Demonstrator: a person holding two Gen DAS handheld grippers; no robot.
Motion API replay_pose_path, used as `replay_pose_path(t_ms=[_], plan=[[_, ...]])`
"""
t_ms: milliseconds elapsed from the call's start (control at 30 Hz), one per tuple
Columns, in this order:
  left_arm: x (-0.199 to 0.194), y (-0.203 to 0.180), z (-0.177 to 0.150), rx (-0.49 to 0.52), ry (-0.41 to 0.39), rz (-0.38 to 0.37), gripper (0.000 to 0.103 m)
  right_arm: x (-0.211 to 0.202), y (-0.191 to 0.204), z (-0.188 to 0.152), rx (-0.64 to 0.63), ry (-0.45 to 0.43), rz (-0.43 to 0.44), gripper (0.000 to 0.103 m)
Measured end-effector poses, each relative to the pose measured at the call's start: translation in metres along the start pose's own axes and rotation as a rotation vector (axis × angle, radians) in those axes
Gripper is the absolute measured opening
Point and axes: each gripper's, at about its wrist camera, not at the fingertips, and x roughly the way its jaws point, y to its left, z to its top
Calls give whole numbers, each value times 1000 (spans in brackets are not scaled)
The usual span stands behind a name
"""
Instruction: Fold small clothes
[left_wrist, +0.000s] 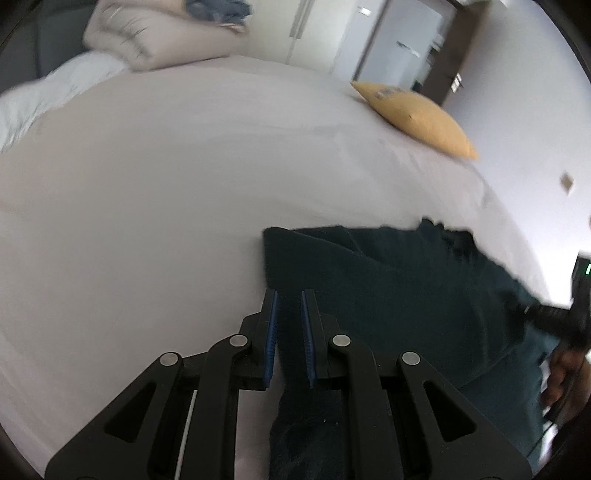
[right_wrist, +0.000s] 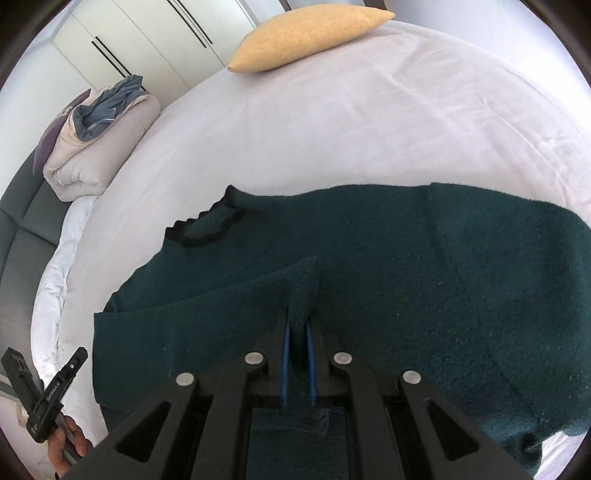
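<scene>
A dark green knit sweater (right_wrist: 406, 266) lies spread on the white bed, its black-trimmed neck (right_wrist: 207, 229) toward the left. My right gripper (right_wrist: 296, 325) is shut on a pinched fold of a sleeve folded over the sweater's body. In the left wrist view the sweater (left_wrist: 388, 280) lies ahead and to the right. My left gripper (left_wrist: 288, 299) hovers at the sweater's near left edge, jaws slightly apart, with dark cloth running between and below them. The right gripper's body shows at the far right (left_wrist: 576, 314); the left one's shows at the lower left (right_wrist: 44, 398).
A yellow pillow (right_wrist: 310, 37) lies at the far side of the bed (right_wrist: 369, 129); it also shows in the left wrist view (left_wrist: 417, 114). A folded beige duvet (right_wrist: 96, 155) with blue clothes (right_wrist: 107, 103) on it sits at the left. White wardrobes (right_wrist: 140, 40) stand behind.
</scene>
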Motion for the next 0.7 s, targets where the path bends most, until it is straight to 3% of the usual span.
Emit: replay_pose_path(t_ms=[233,333,433,567,700], plan=[[33,-31,-15,234,55,190,12,2,-7,-3,22,43,51,14],[36,-37,-17,294,63,222,12,-3,-15,-7,70,64,95,23],[37,-40,-17,324,75,246,12,-3,-11,-16,39,83,103,24],[24,-59,-18,357,34,288,13,-2,-4,-19,-26,79,59,20],[41,-67,-33,444,93,321,12,-3,-17,-16,7,50,42,11]])
